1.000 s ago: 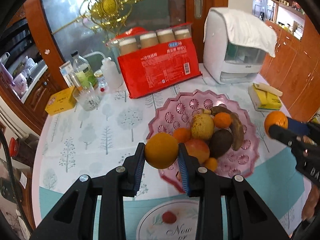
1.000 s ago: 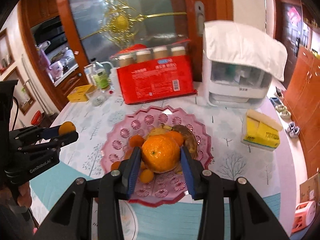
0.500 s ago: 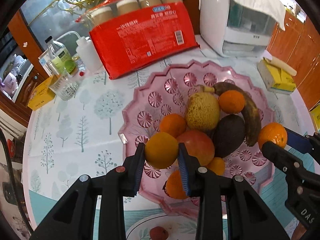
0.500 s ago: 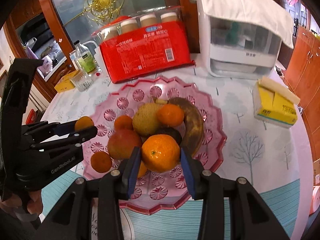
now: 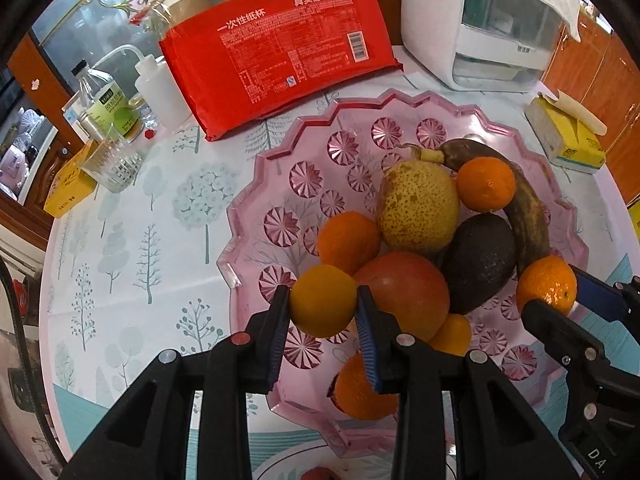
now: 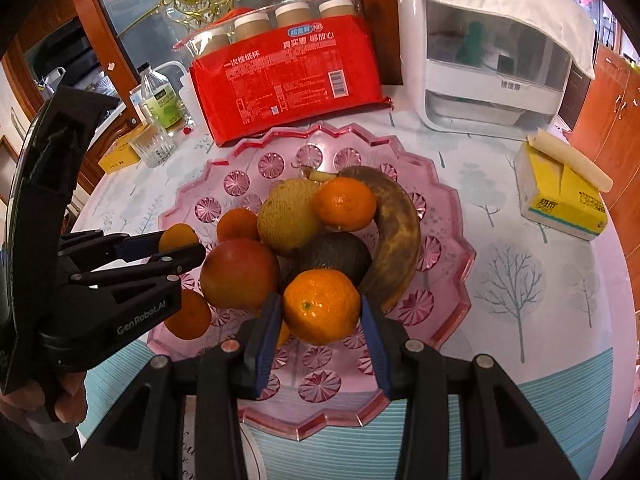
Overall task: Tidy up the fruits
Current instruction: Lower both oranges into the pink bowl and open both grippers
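A pink glass plate (image 5: 280, 152) holds a yellow pear (image 5: 418, 206), a brown banana (image 5: 524, 208), a dark avocado (image 5: 478, 262), a red apple (image 5: 404, 292) and several oranges. My left gripper (image 5: 323, 300) is shut on a small orange (image 5: 320, 312), low over the plate's near left part. My right gripper (image 6: 320, 308) is shut on a mandarin (image 6: 322, 296), just in front of the avocado (image 6: 336, 254) and close above the plate (image 6: 452, 216). Each gripper also shows in the other's view, fruit still in its jaws.
Behind the plate lie a red pack of paper cups (image 5: 280, 60) and a white appliance (image 5: 480, 20). A yellow tissue pack (image 5: 564, 136) sits at the right. A glass (image 5: 112, 164), bottles (image 5: 104, 108) and a yellow box (image 5: 68, 184) crowd the left.
Both grippers have come down toward the plate, each still holding its fruit. The plate and its fruit now fill much more of both views.
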`<state>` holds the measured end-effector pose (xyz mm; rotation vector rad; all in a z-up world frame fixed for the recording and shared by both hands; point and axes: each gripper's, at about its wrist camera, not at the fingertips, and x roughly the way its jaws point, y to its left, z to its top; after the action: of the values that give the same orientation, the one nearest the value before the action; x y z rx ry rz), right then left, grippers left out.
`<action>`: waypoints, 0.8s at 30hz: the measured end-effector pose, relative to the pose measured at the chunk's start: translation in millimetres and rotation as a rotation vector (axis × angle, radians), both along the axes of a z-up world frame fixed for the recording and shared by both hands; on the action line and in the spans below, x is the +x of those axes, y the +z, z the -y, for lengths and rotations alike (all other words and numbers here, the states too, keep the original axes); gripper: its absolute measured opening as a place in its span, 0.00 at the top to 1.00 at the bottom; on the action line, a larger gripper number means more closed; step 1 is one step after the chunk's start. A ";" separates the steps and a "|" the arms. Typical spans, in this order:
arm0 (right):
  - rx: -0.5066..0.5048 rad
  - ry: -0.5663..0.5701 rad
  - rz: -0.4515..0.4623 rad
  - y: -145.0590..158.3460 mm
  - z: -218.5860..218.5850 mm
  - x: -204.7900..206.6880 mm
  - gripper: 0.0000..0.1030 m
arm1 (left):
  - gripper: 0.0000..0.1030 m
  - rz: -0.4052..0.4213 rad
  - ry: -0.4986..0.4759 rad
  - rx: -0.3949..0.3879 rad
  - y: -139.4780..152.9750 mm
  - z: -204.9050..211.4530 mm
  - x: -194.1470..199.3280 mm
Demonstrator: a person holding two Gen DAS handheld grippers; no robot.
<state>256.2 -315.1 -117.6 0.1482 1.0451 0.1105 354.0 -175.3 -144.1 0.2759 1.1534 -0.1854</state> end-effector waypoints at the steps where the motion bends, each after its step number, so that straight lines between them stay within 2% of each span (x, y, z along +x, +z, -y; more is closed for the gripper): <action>1: 0.000 -0.002 -0.004 -1.4 -0.3 0.4 0.60 | 0.70 0.000 0.001 0.002 -0.8 -0.5 0.3; 5: 0.004 -0.014 -0.019 -6.5 -0.4 1.9 0.60 | 0.67 0.003 -0.004 0.009 -1.7 -1.7 0.8; 8: 0.022 -0.023 -0.027 -8.8 0.2 3.3 0.60 | 0.54 0.019 0.000 0.039 -1.4 -2.5 0.2; 10: 0.023 -0.024 -0.019 -7.5 -0.5 3.3 0.58 | 0.41 0.036 0.007 0.056 -0.5 -4.6 -0.6; 15: -0.007 -0.020 0.006 -3.7 -5.1 2.4 0.49 | 0.19 0.046 0.018 0.036 3.3 -11.4 -2.2; 21: -0.022 -0.020 0.016 -1.0 -7.6 1.3 0.45 | 0.12 0.029 0.023 0.013 4.3 -13.2 -6.4; 24: -0.018 -0.026 0.017 -0.1 -6.8 0.0 0.44 | 0.11 0.020 0.040 -0.021 7.2 -17.3 -8.5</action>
<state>256.2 -308.2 -117.7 0.1438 1.0267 0.0788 345.6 -157.9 -136.9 0.2361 1.1356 -0.1593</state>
